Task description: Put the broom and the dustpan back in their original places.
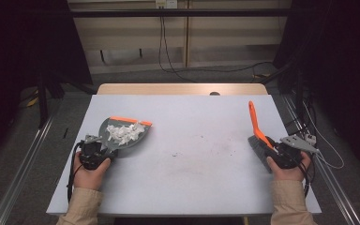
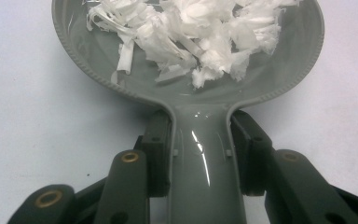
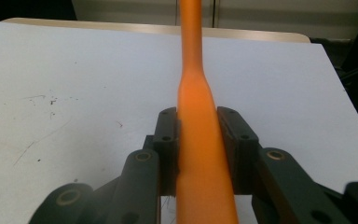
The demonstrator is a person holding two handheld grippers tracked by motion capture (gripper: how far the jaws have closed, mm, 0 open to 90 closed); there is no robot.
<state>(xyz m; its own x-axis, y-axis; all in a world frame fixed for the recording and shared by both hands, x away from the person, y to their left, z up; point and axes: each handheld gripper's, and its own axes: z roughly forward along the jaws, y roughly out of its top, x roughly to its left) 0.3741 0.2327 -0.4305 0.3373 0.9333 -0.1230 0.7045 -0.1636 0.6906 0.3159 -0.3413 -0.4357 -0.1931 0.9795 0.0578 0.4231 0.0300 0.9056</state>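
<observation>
A grey dustpan (image 1: 122, 136) with an orange lip lies on the left of the white table (image 1: 187, 164), and a heap of white paper shreds (image 1: 124, 132) fills its pan. My left gripper (image 1: 93, 153) is shut on the dustpan's handle (image 2: 204, 163); the shreds (image 2: 200, 37) lie just ahead of the jaws. At the right edge my right gripper (image 1: 281, 152) is shut on the orange handle (image 3: 198, 121) of a brush (image 1: 258, 131). The handle points away from me and the grey bristle head (image 1: 258, 149) rests by the hand.
Faint dark smudges (image 1: 201, 150) mark the table's middle. A wooden board edge (image 1: 183, 88) runs along the far side. Cables (image 1: 168, 56) hang behind it, and metal rails (image 1: 23, 159) flank both sides.
</observation>
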